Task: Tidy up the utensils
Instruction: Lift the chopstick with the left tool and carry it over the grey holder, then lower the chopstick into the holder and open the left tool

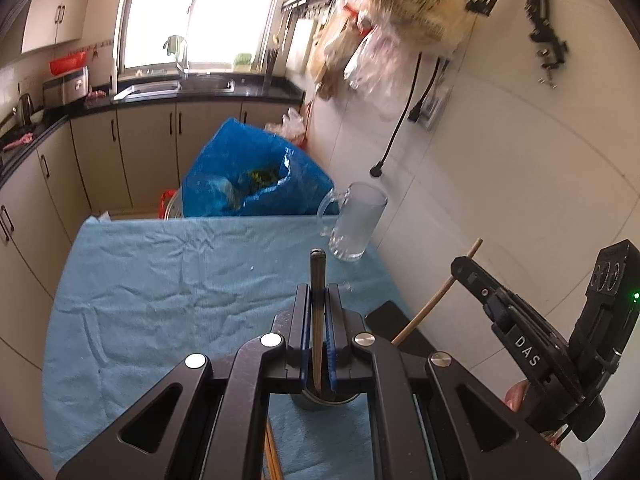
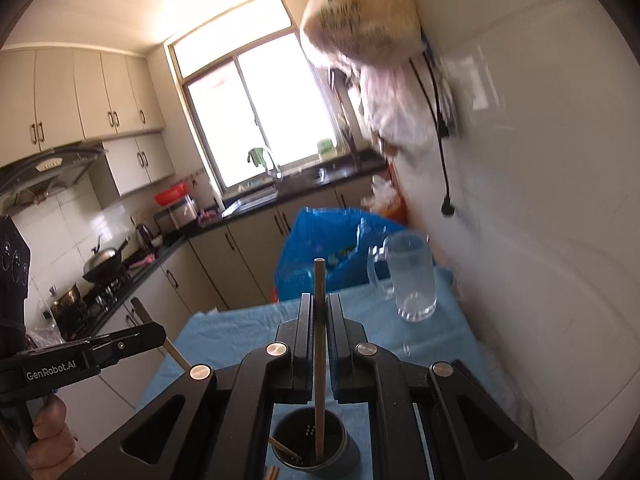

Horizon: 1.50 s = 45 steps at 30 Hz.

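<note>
The left gripper (image 1: 318, 300) has its fingers closed on a dark-tipped chopstick (image 1: 318, 280), which stands up between the pads, its lower end reaching down toward a dark holder (image 1: 320, 400) that sits on the blue cloth (image 1: 160, 300) over the worktop. The right gripper (image 2: 319, 312) is closed likewise on a pale chopstick (image 2: 319, 340), whose lower end stands inside the holder (image 2: 310, 440), seen from above in the right wrist view; another chopstick (image 2: 282, 449) leans in the holder at a slant. More chopsticks (image 1: 272, 456) lie on the cloth just beside the holder, mostly hidden under the left gripper. A glass mug (image 1: 358, 222) stands near the far right corner of the cloth, next to the white wall and well apart from the holder. A blue bag (image 1: 256, 172) sits behind the worktop. In the left wrist view the right gripper (image 1: 466, 270) shows at the right edge with its chopstick (image 1: 430, 306) crossing it.
</note>
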Tool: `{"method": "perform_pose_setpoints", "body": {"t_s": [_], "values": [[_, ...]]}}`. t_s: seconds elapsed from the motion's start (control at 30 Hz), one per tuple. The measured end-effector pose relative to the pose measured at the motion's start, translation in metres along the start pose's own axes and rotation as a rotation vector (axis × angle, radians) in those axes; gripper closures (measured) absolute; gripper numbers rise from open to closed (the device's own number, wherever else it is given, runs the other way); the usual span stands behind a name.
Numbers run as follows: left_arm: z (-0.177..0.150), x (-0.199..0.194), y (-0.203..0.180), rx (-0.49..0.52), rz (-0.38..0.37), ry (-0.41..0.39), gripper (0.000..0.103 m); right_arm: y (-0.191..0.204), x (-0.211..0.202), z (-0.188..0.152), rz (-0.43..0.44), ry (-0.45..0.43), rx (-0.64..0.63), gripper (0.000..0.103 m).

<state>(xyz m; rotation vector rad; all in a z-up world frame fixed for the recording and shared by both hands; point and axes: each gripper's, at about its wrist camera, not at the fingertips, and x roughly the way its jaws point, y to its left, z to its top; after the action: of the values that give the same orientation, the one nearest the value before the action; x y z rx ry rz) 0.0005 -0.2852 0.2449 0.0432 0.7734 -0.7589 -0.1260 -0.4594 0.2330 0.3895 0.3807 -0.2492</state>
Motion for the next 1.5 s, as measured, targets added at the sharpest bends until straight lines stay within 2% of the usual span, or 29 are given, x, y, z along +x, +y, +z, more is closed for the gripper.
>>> {"method": "perform_pose_setpoints", "body": {"t_s": [0.23,0.4,0.43,0.47,0.5,0.53,0.67,0.8,0.9,0.97,1.07,1.13,1.33,1.4,1.47,1.5], "values": [[-0.006,0.031,0.009,-0.015,0.014,0.055,0.096,-0.013,0.037,-0.016,0.005,0.104,0.037,0.095],[-0.008,0.036,0.012,-0.019,0.019,0.056,0.096,-0.017,0.048,-0.021,0.015,0.149,0.048,0.094],[-0.008,0.035,0.012,-0.019,0.018,0.057,0.091,-0.018,0.046,-0.020,0.016,0.147,0.048,0.088],[-0.007,0.034,0.013,-0.026,0.015,0.059,0.086,-0.018,0.045,-0.020,0.017,0.144,0.049,0.075],[-0.007,0.032,0.014,-0.033,0.015,0.054,0.079,-0.017,0.042,-0.020,0.019,0.138,0.050,0.069],[-0.007,0.029,0.014,-0.031,0.019,0.045,0.076,-0.017,0.038,-0.018,0.019,0.124,0.051,0.065],[-0.007,0.019,0.013,-0.033,0.015,0.029,0.068,-0.012,0.023,-0.015,0.014,0.089,0.036,0.065],[-0.011,0.006,0.013,-0.029,0.022,0.007,0.067,-0.009,0.000,-0.012,0.018,0.050,0.034,0.065],[-0.019,-0.008,0.016,-0.035,0.017,-0.003,0.067,-0.007,-0.021,-0.013,0.017,0.015,0.035,0.056],[-0.025,-0.018,0.019,-0.038,0.019,-0.012,0.066,-0.004,-0.034,-0.016,0.014,-0.005,0.032,0.046],[-0.039,-0.035,0.029,-0.041,0.029,-0.030,0.062,0.000,-0.053,-0.028,0.001,-0.017,0.021,0.044],[-0.055,-0.046,0.040,-0.046,0.053,-0.038,0.059,0.004,-0.058,-0.041,0.017,0.014,0.012,0.037],[-0.107,-0.061,0.092,-0.120,0.140,0.005,0.059,0.020,-0.045,-0.100,0.087,0.170,-0.026,0.036],[-0.126,-0.059,0.120,-0.182,0.163,0.043,0.059,0.025,-0.032,-0.120,0.110,0.233,-0.023,0.040],[-0.143,-0.053,0.147,-0.247,0.182,0.084,0.059,0.029,-0.017,-0.134,0.133,0.295,-0.018,0.053],[-0.153,-0.050,0.160,-0.274,0.198,0.105,0.059,0.032,-0.010,-0.143,0.144,0.329,-0.016,0.055]]}}
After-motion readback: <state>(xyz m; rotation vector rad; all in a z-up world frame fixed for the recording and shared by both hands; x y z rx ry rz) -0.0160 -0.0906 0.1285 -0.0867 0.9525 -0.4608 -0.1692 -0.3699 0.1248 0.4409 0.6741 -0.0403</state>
